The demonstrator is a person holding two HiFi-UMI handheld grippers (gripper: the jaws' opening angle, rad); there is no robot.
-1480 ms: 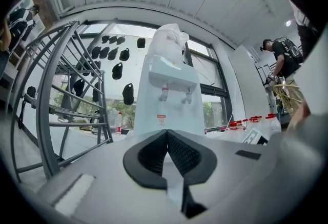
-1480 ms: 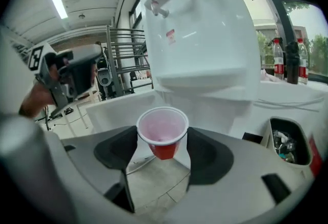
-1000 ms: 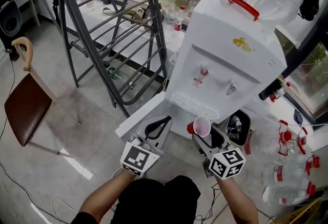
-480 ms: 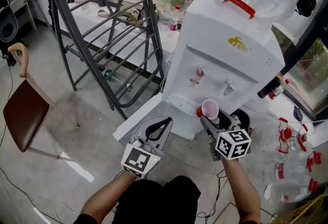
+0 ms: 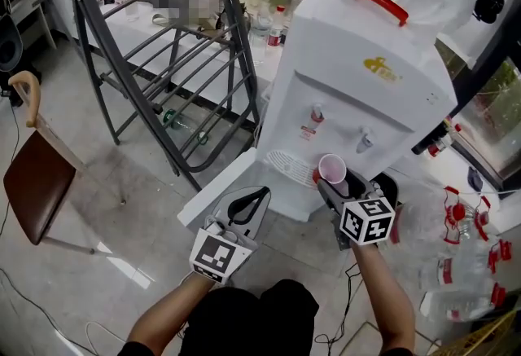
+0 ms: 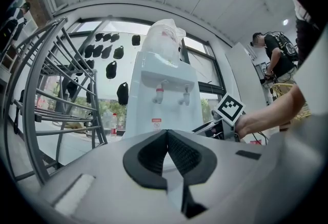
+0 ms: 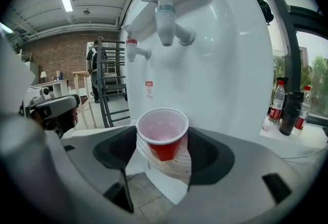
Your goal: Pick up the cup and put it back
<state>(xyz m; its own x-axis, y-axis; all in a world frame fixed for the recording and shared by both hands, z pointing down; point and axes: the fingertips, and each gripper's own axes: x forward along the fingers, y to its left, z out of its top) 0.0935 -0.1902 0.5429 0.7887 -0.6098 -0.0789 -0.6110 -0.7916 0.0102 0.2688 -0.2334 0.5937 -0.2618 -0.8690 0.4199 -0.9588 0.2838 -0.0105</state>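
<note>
Left gripper (image 5: pixel 249 204) has stayed put, fingers (image 6: pixel 148 152) pressed together empty, while the right gripper (image 7: pixel 163 152) has carried the red cup (image 7: pixel 162 131), pinched between its fingers (image 7: pixel 207 155), toward the dispenser (image 7: pixel 215 54); squeezing harder could buckle its thin wall

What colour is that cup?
The cup is red outside, white inside; clearest in right gripper view.
</note>
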